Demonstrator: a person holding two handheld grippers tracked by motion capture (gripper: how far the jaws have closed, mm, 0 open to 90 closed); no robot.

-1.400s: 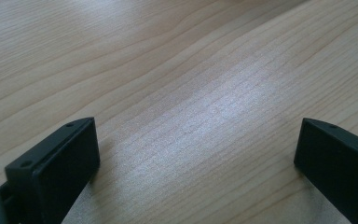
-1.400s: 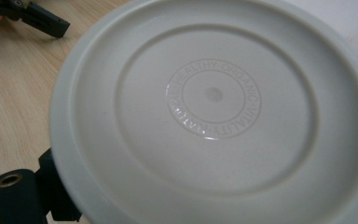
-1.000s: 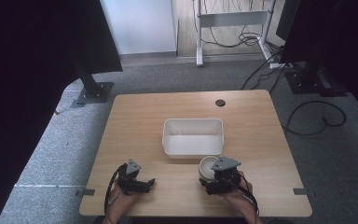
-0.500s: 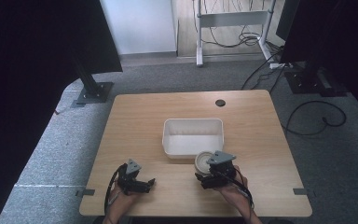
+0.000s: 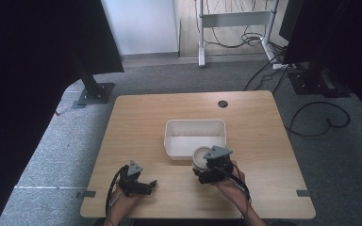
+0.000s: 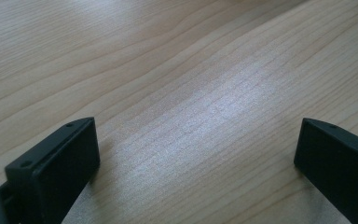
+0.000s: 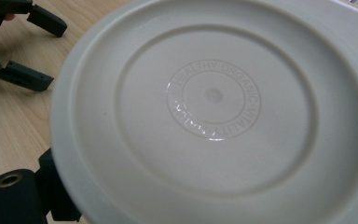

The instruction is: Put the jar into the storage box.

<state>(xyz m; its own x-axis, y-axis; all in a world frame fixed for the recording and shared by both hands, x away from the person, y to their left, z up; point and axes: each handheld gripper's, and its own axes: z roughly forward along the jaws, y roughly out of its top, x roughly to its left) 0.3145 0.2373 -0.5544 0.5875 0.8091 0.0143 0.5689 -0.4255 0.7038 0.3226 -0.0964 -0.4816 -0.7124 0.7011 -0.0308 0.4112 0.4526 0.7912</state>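
We've got the right gripper (image 5: 206,170) clamped on a round white lid (image 5: 201,155) — white bin (image 5: 195,127) just ahead, nothing inside. Left gripper (image 5: 147,185) spread apart over bare worktop (image 5: 141,122).

Left gripper (image 5: 147,184) low, jaws wide apart — right gripper (image 5: 201,173) raised, clamped

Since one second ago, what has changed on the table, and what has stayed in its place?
The right gripper has carried the round white plate forward and a little left, toward the white bin; the plate now lies at the bin's near wall and seems tilted up in the right gripper view. It seems held throughout. The left gripper stays open on the table, and the bin has not moved.
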